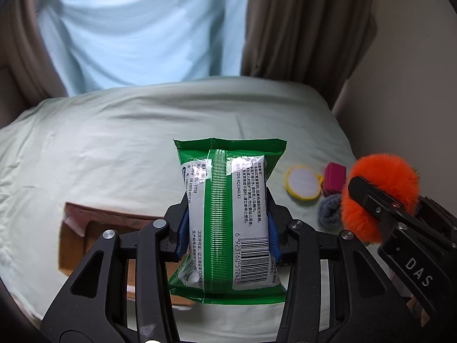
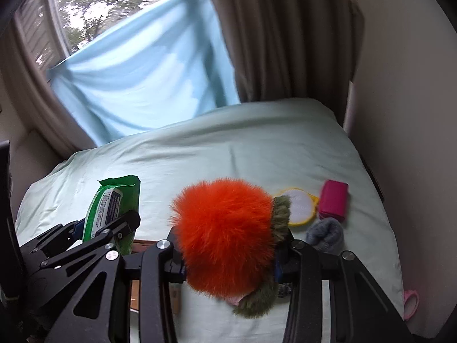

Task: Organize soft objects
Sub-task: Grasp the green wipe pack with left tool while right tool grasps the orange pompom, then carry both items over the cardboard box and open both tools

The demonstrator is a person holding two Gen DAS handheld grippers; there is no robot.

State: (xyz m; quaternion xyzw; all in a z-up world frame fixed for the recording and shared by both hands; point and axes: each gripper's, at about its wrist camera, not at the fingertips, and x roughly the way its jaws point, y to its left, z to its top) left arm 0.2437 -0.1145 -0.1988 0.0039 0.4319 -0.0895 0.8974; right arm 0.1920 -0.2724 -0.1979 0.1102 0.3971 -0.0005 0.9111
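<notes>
My left gripper (image 1: pixel 227 228) is shut on a green and white wet-wipe pack (image 1: pixel 228 217), held upright above the bed and over a cardboard box (image 1: pixel 85 243). The pack also shows in the right wrist view (image 2: pixel 114 208), at the left. My right gripper (image 2: pixel 228 260) is shut on a fluffy orange plush toy (image 2: pixel 225 234) with an olive-green furry trim, held above the bed. The toy also shows at the right of the left wrist view (image 1: pixel 382 194). A round white pad with a yellow rim (image 2: pixel 300 205), a magenta pouch (image 2: pixel 332 200) and a grey sock (image 2: pixel 325 234) lie on the bed.
The bed has a pale green sheet (image 2: pixel 242 148). A light blue cloth (image 2: pixel 148 71) hangs over the window behind it, with brown curtains (image 2: pixel 285 34) beside. A wall stands at the right. A pink item (image 2: pixel 411 303) sits at the bed's right edge.
</notes>
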